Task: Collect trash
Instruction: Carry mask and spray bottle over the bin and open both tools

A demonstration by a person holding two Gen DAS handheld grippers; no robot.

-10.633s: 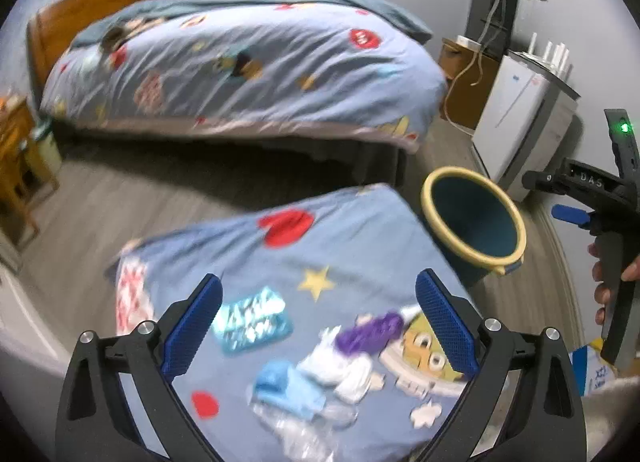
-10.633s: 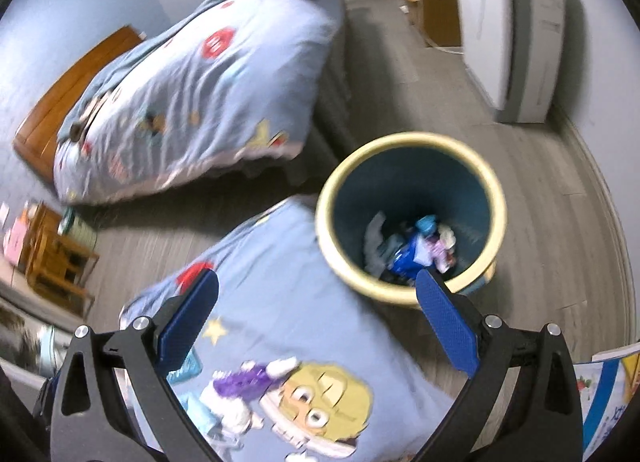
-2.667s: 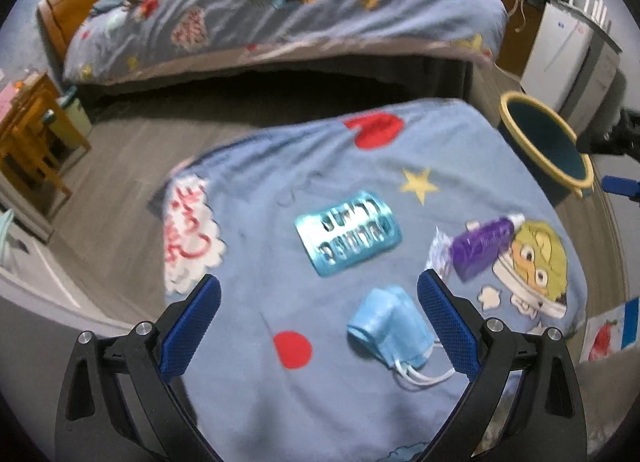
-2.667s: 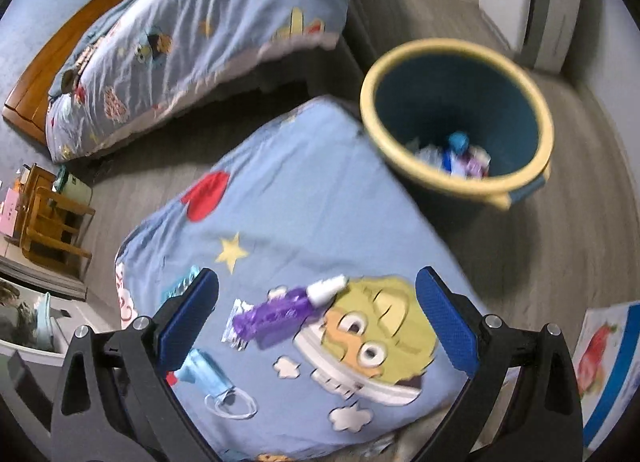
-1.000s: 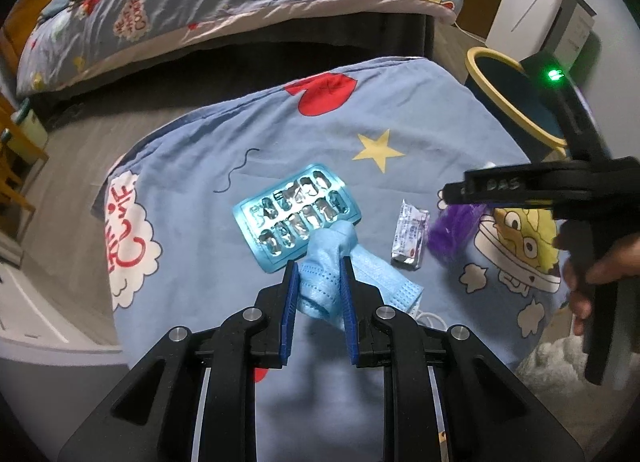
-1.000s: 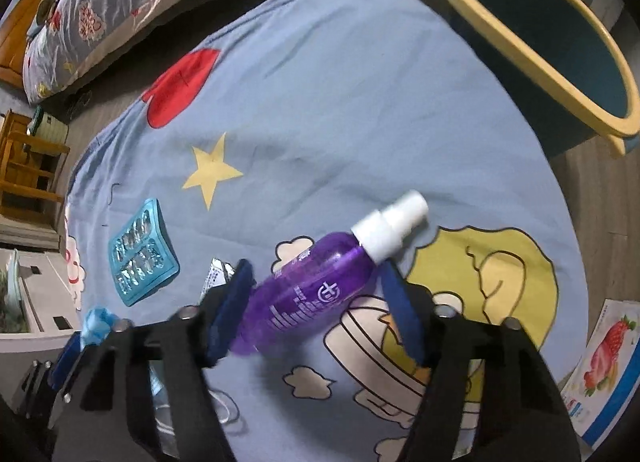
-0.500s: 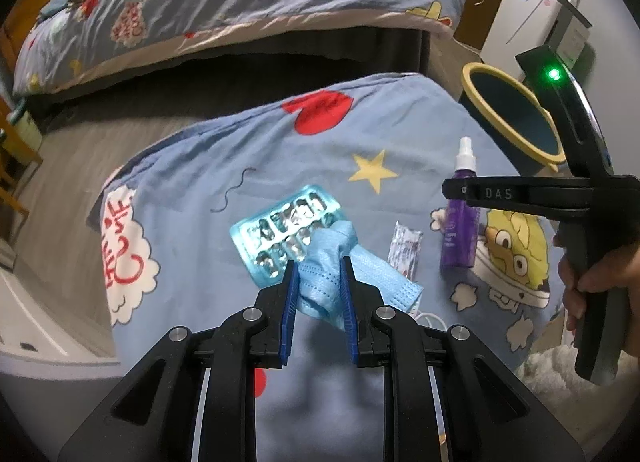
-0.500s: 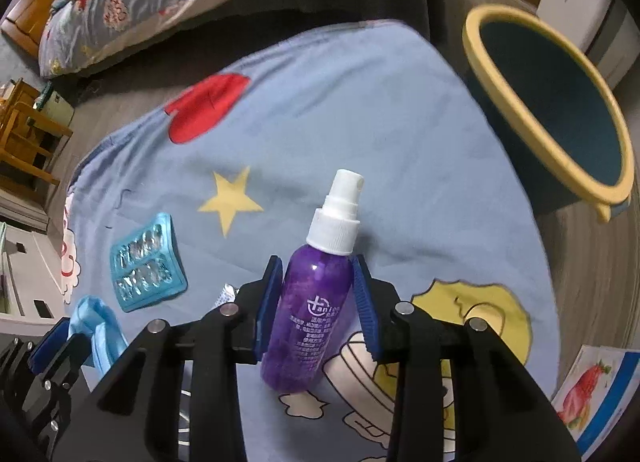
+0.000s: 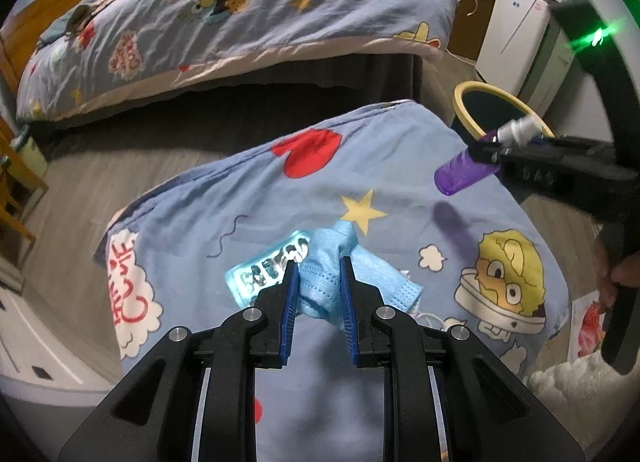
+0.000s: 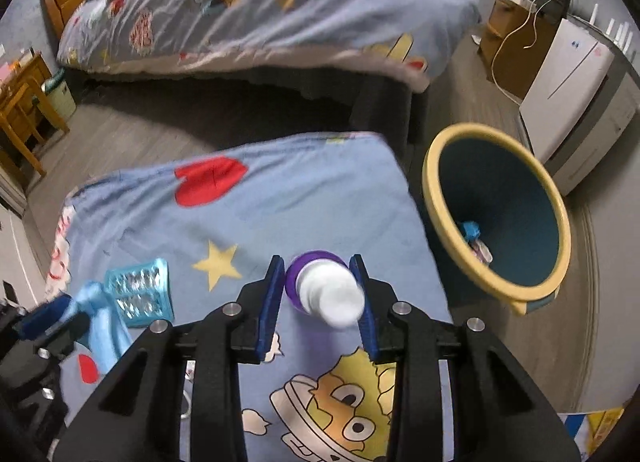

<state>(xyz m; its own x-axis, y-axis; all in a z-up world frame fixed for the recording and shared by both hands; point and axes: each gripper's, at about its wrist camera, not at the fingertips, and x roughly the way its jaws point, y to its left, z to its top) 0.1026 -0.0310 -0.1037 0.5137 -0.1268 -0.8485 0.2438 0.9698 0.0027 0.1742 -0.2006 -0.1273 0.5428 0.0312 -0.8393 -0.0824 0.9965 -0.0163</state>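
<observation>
Both hand-held grippers angle steeply downward over the cartoon-print cover (image 9: 248, 198). Left hand-held gripper (image 9: 318, 268) is clamped narrow on a blue face mask (image 9: 340, 270). Right hand-held gripper (image 10: 319, 282) grips a purple spray bottle (image 10: 316, 282), raised clear beside the yellow-rimmed bin (image 10: 436, 198).

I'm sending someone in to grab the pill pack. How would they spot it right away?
Find the cartoon-print blue blanket in front of the bed. On its left side, left of the yellow star, lies the blister pack. It is the only shiny turquoise rectangle with rows of bubbles, beside the soft blue face mask.
</observation>
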